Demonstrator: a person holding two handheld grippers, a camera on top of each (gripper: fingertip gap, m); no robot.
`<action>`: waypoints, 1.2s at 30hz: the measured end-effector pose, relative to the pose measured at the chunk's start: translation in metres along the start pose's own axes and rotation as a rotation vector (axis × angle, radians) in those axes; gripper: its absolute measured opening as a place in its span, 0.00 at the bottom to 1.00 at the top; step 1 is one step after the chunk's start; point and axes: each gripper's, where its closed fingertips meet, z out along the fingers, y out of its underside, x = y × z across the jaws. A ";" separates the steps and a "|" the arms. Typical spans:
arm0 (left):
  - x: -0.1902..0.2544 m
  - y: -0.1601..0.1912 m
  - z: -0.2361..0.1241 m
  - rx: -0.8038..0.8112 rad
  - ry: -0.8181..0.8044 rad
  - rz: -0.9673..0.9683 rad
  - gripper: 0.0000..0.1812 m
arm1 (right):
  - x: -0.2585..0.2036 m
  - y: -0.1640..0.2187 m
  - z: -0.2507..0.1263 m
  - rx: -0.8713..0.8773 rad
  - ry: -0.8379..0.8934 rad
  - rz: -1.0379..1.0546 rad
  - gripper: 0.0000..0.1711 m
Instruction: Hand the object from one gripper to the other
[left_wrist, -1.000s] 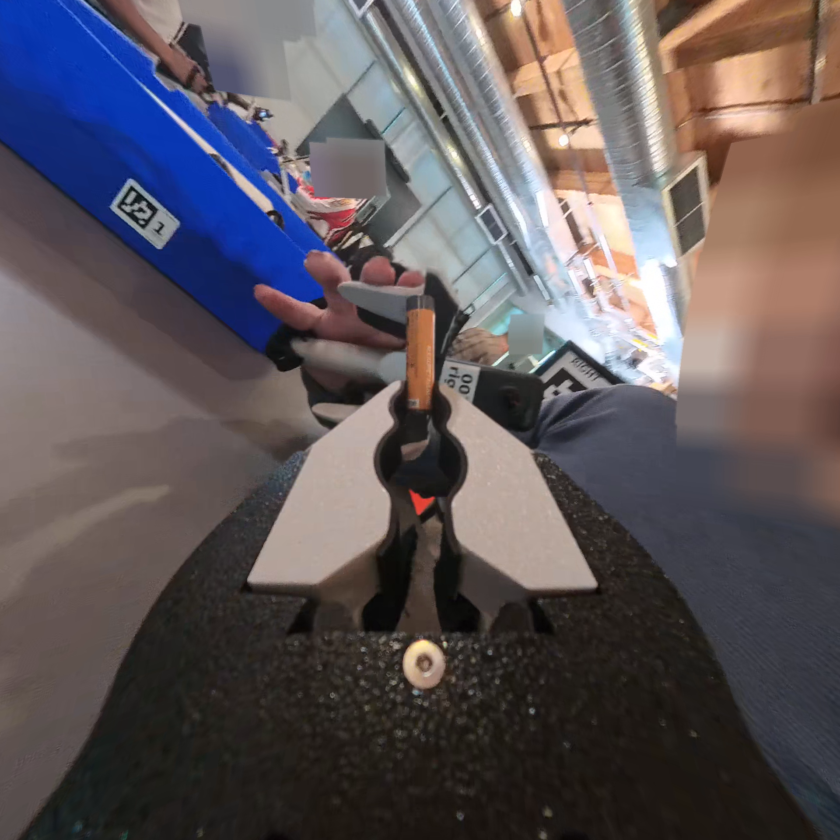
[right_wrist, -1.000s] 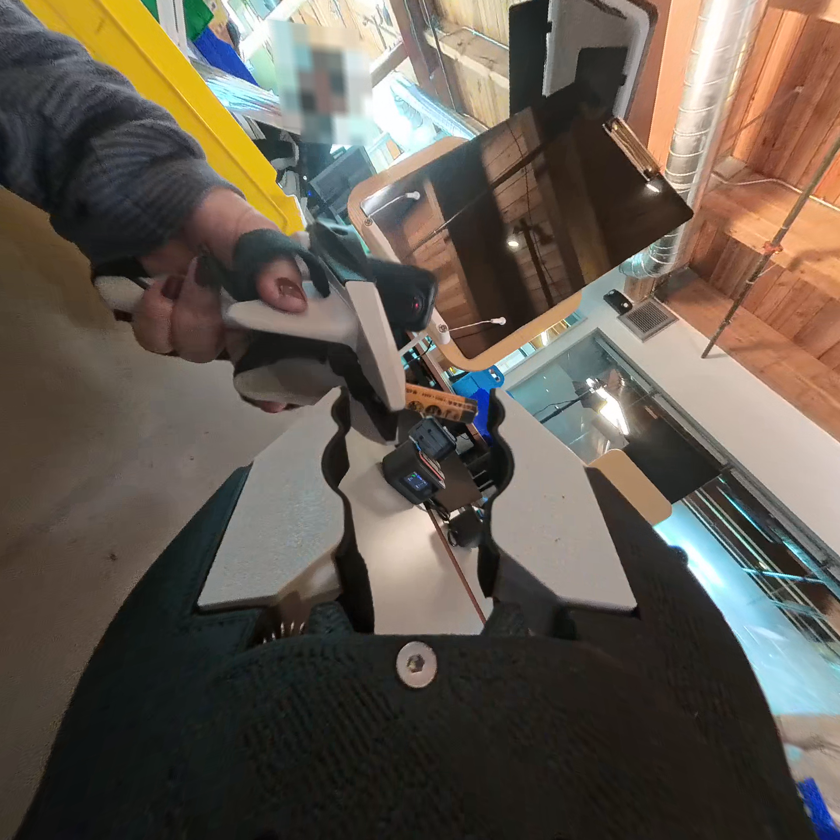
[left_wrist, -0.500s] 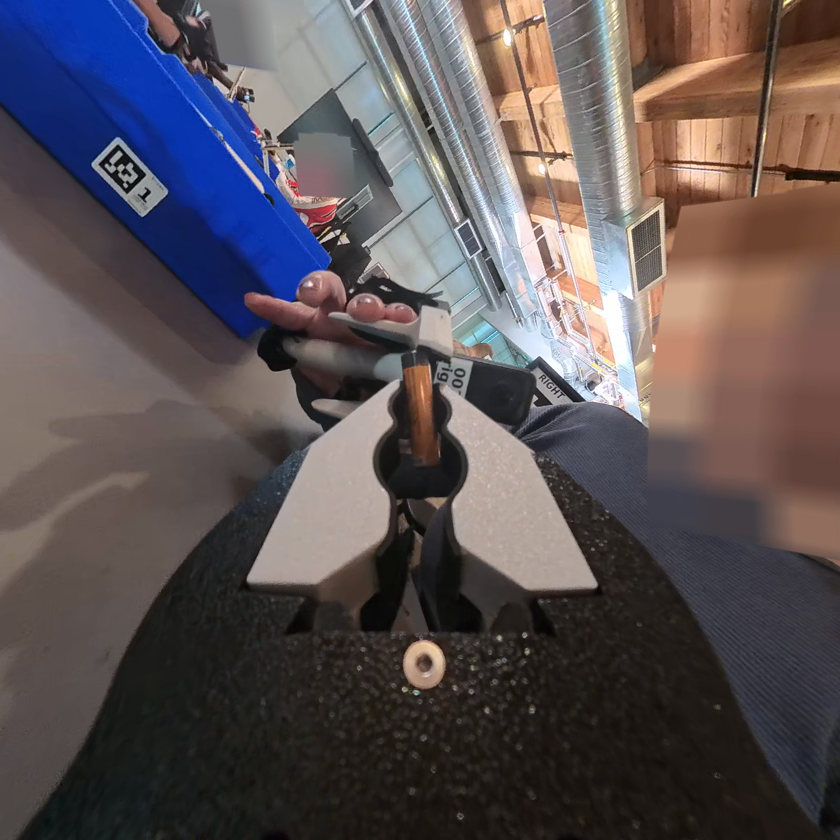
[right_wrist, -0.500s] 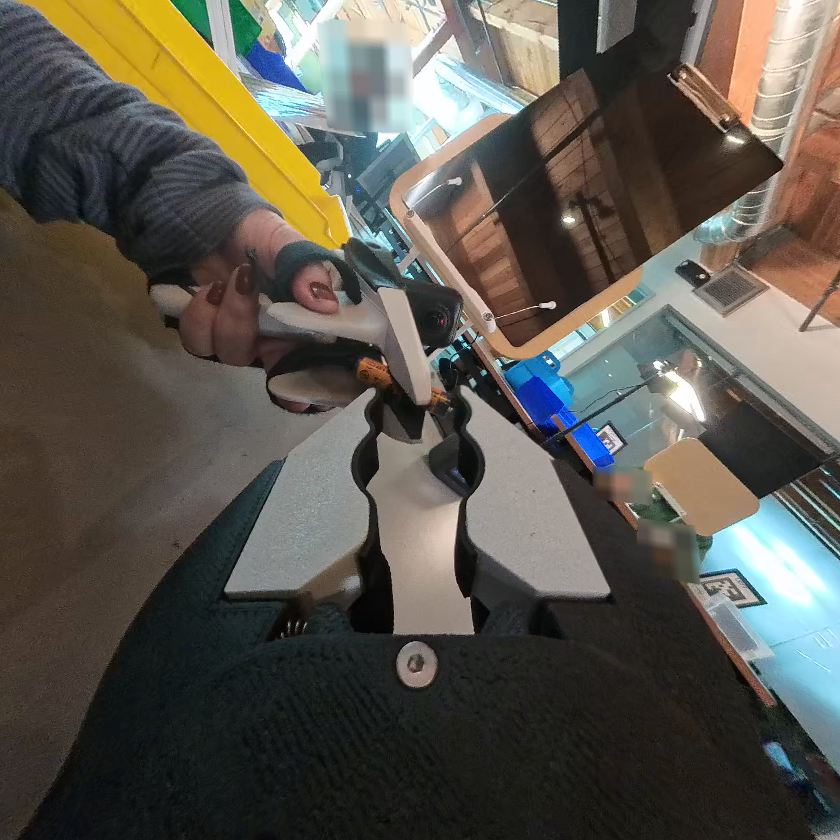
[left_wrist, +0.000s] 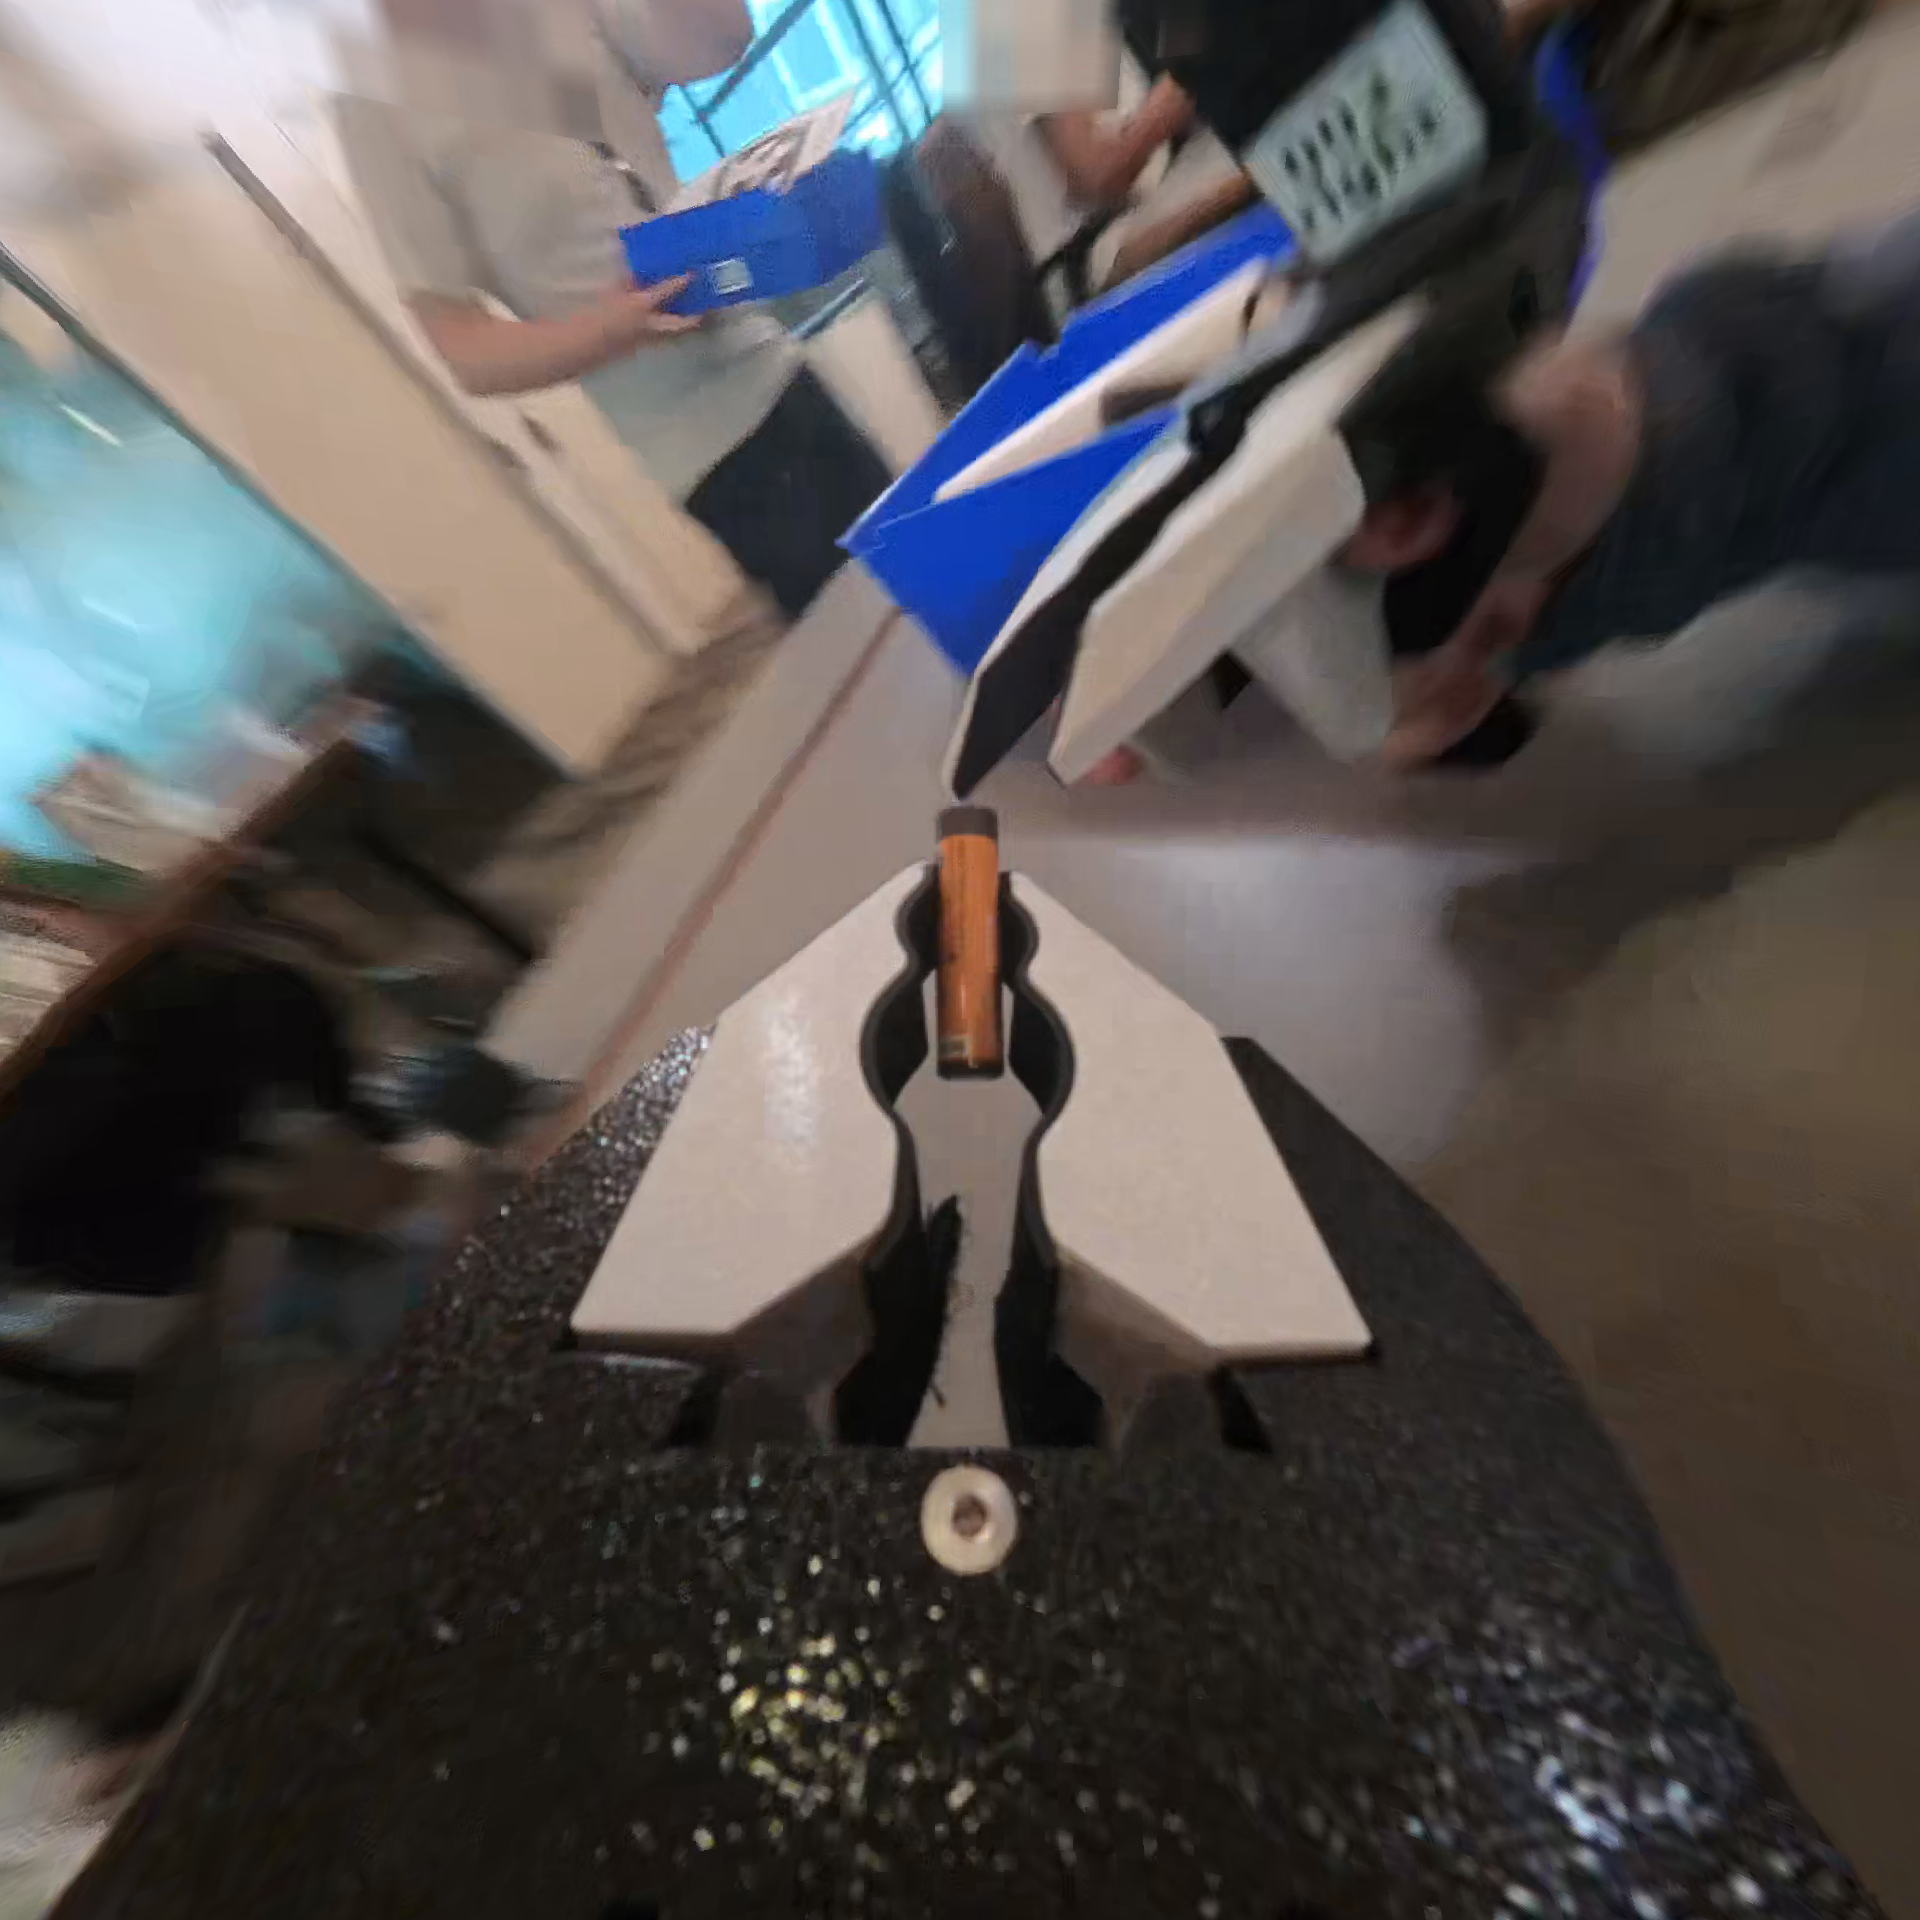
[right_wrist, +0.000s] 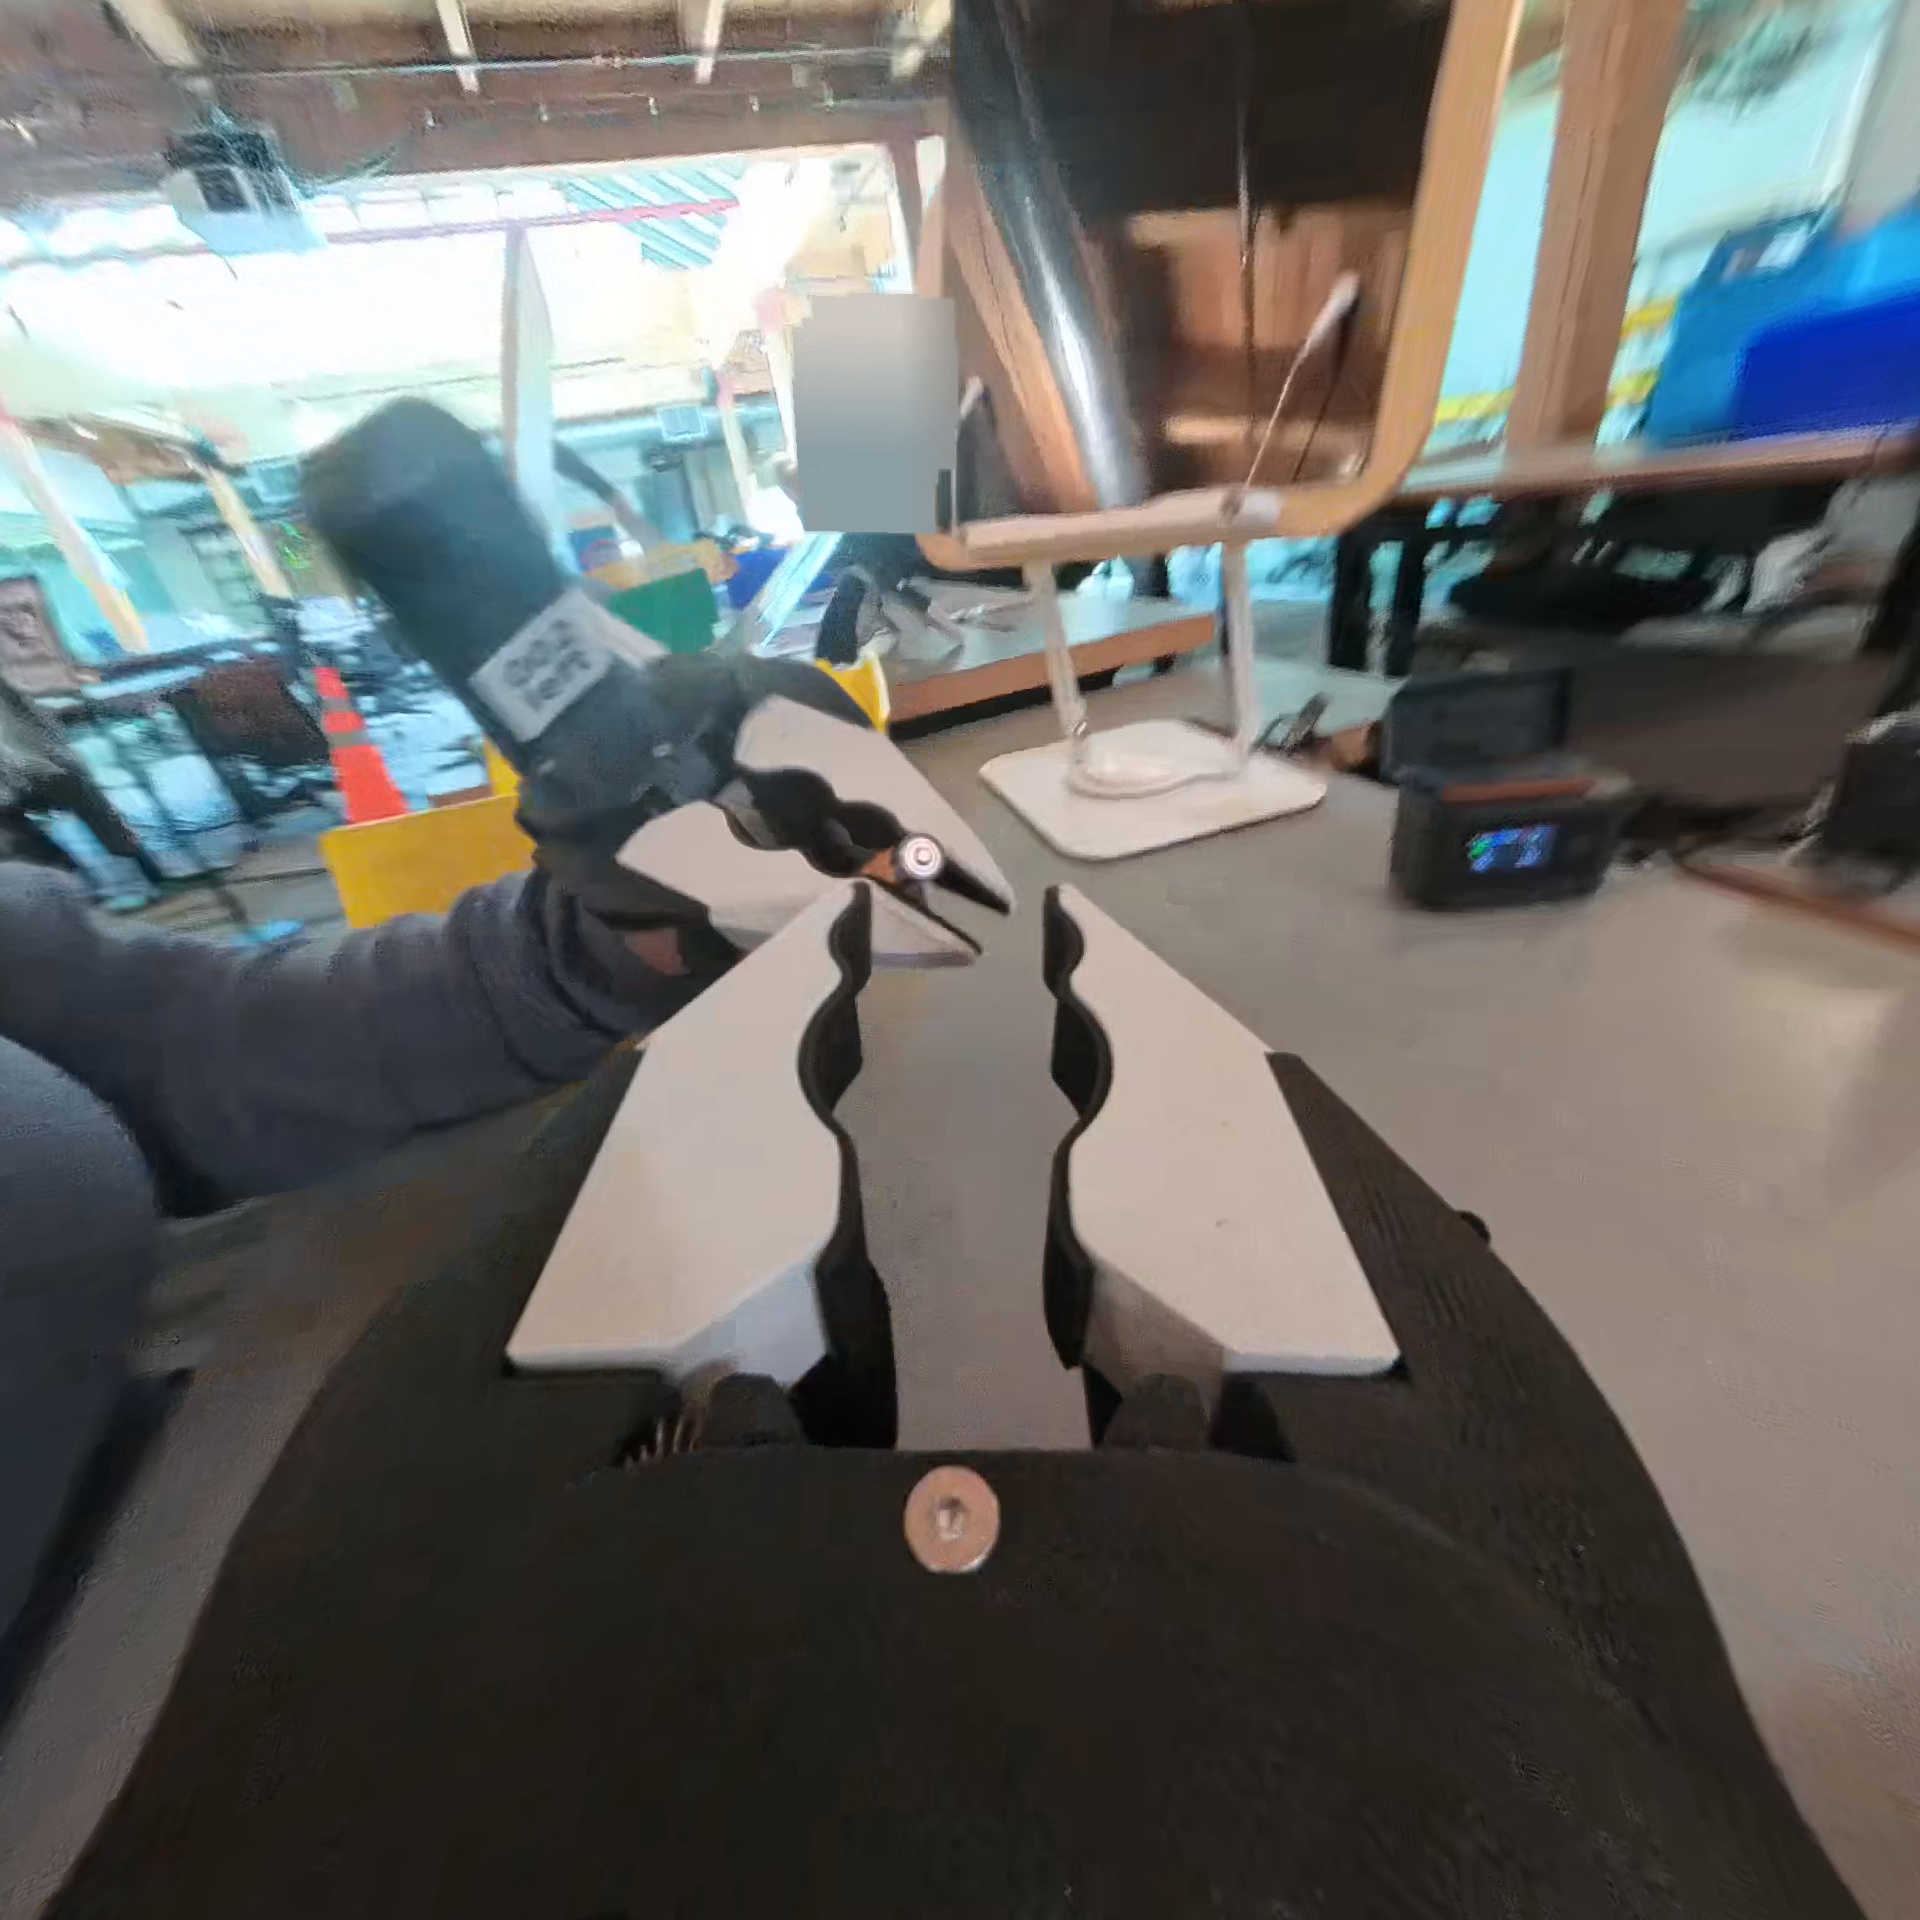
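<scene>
An orange battery (left_wrist: 967, 940) with a dark cap stands upright between the tips of my left gripper (left_wrist: 968, 891), which is shut on it. In the right wrist view the battery's metal end (right_wrist: 921, 858) shows in the left gripper (right_wrist: 951, 909), just beyond my right gripper's left tip. My right gripper (right_wrist: 951, 902) is open and empty. In the left wrist view the right gripper (left_wrist: 1013, 764) comes in from the upper right, its tips just above the battery's cap, not touching it.
A grey concrete floor (right_wrist: 1558, 1091) lies below. A white lamp base (right_wrist: 1153, 784), a black power box (right_wrist: 1507, 842), a yellow bin (right_wrist: 426, 857) and an orange cone (right_wrist: 358, 753) stand behind. Blue bins (left_wrist: 966, 561) and a person (left_wrist: 582, 260) are in the background.
Both grippers have swung down from facing the ceiling to facing the room and floor. The right gripper has opened wider and drawn slightly off the battery. The left gripper still holds it.
</scene>
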 end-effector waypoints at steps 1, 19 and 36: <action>0.000 0.001 0.001 -0.036 -0.059 0.153 0.04 | -0.001 0.004 0.001 -0.022 -0.024 0.056 0.16; 0.028 0.003 0.005 -0.029 0.145 -0.052 0.18 | -0.017 0.012 -0.006 -0.104 -0.122 -0.063 0.05; 0.023 -0.038 -0.026 0.259 0.260 -0.175 0.04 | -0.029 -0.006 -0.014 -0.027 -0.225 0.049 0.19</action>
